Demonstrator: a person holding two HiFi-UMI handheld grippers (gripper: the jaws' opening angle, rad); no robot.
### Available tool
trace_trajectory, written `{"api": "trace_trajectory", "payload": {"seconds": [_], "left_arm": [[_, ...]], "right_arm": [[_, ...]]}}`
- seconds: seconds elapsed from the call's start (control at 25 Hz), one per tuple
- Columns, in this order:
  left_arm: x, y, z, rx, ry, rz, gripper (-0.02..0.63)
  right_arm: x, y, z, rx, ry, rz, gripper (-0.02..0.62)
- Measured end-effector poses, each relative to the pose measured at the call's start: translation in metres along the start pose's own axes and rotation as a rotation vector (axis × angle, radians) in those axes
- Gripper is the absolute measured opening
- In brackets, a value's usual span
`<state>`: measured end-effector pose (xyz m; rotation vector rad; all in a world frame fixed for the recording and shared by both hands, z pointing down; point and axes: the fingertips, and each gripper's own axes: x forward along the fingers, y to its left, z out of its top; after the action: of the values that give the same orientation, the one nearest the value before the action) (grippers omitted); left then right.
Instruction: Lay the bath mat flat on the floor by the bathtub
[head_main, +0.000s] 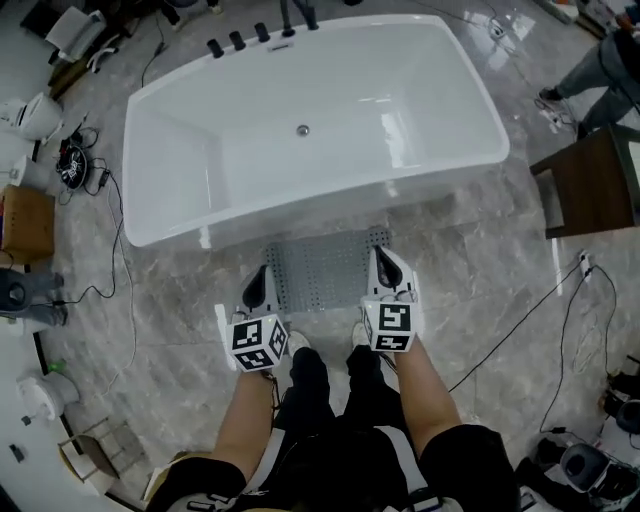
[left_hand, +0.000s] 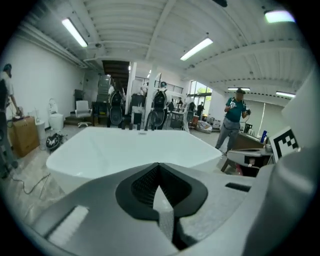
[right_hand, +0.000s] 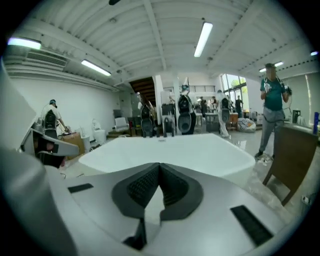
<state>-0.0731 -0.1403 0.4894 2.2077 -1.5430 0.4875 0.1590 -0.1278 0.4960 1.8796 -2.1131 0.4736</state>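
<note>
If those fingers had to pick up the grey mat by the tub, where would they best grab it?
Probably the bath mat by its near edge, coming from the person's side: it lies flat on the floor, and its far edge runs close along the bathtub.

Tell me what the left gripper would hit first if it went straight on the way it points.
Most likely the bathtub, at its near rim, straight beyond the shut left gripper. The bath mat lies lower, on the floor. Depth is hard to judge.
</note>
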Motion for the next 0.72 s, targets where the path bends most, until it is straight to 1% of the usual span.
{"api": "trace_trajectory", "payload": {"seconds": [0.08, 0.16, 0.28, 0.4, 0.44, 0.56, 0.64, 0.72], "left_arm": [[-0.024, -0.004, 0.046, 0.037, -0.058, 0.023, 0.005], [-0.044, -0.004, 0.09, 0.035, -0.119, 0.043, 0.003], [-0.078, -0.008, 0.147, 0.001, -0.172, 0.045, 0.005], [-0.11, -0.014, 0.191, -0.059, -0.19, 0.008, 0.003], [-0.12, -0.016, 0.205, -0.055, -0.211, 0.001, 0.005], [-0.145, -0.018, 0.247, 0.008, -0.305, 0.005, 0.004], [-0.156, -0.017, 0.266, 0.027, -0.352, 0.004, 0.004], [-0.166, -0.016, 0.277, 0.028, -0.381, -0.002, 0.004]], "right_arm": [[-0.019, 0.004, 0.056, -0.02, -0.086, 0.018, 0.006], [-0.033, 0.007, 0.108, -0.024, -0.151, 0.027, 0.006], [-0.055, 0.018, 0.17, -0.025, -0.208, 0.048, 0.006], [-0.081, 0.034, 0.226, -0.019, -0.269, 0.093, 0.006], [-0.09, 0.036, 0.242, -0.016, -0.292, 0.101, 0.006], [-0.109, 0.037, 0.283, -0.015, -0.354, 0.101, 0.006], [-0.118, 0.039, 0.301, -0.025, -0.385, 0.098, 0.006], [-0.123, 0.043, 0.311, -0.039, -0.404, 0.094, 0.006]]}}
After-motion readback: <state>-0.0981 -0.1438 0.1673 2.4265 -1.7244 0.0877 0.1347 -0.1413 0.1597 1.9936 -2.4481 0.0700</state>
